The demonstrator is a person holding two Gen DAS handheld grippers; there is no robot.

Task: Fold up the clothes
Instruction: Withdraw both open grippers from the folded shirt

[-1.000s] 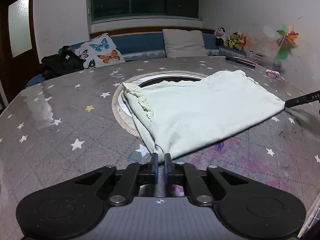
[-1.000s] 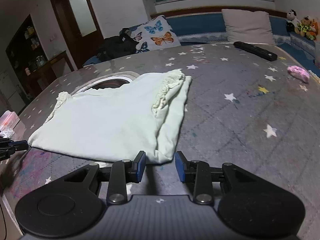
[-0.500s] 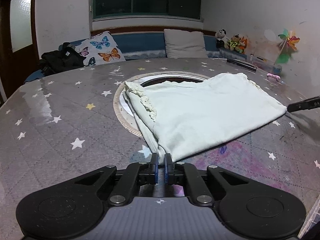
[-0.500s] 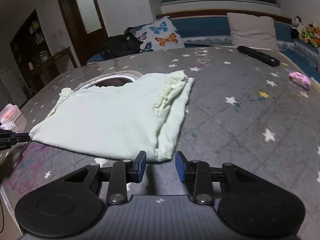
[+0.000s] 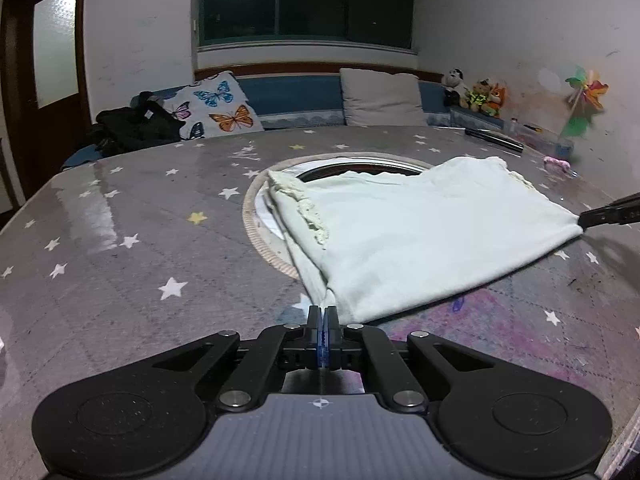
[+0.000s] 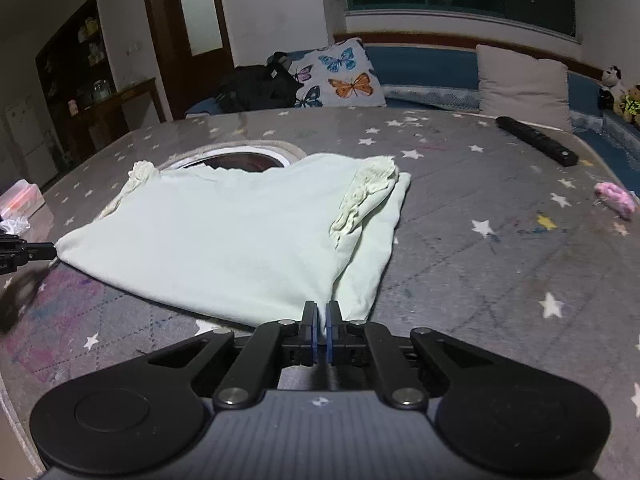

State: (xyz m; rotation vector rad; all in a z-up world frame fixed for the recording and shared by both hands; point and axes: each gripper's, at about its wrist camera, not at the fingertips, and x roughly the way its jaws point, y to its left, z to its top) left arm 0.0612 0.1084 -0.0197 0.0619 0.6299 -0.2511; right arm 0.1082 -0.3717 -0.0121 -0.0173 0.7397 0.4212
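**Both grippers clamped on the shirt's near corners**

The pale green shirt (image 5: pixel 420 236) lies spread flat on the star-patterned table (image 5: pixel 120 264), its far edge draped over the round ringed opening (image 5: pixel 256 216) in the middle of the tabletop. The left gripper (image 5: pixel 322 312) is pinched tight on one near corner of the shirt, jaws pressed together with the cloth running straight into them. Over on the other side, the right gripper (image 6: pixel 320 309) is clenched the same way on the opposite near corner, fabric caught between its blue pads. Each gripper's tip shows in the other's camera, sitting right at a shirt corner near the table's edge. The frilled sleeves (image 6: pixel 360 200) are folded in on top of the body, one along each side. Towards the far right corner of the table lies a black remote (image 6: pixel 536 146), and a small pink item (image 6: pixel 614 198) sits near the right edge, well apart from the shirt. Beyond the table, a butterfly cushion (image 6: pixel 340 74) leans on the bench.
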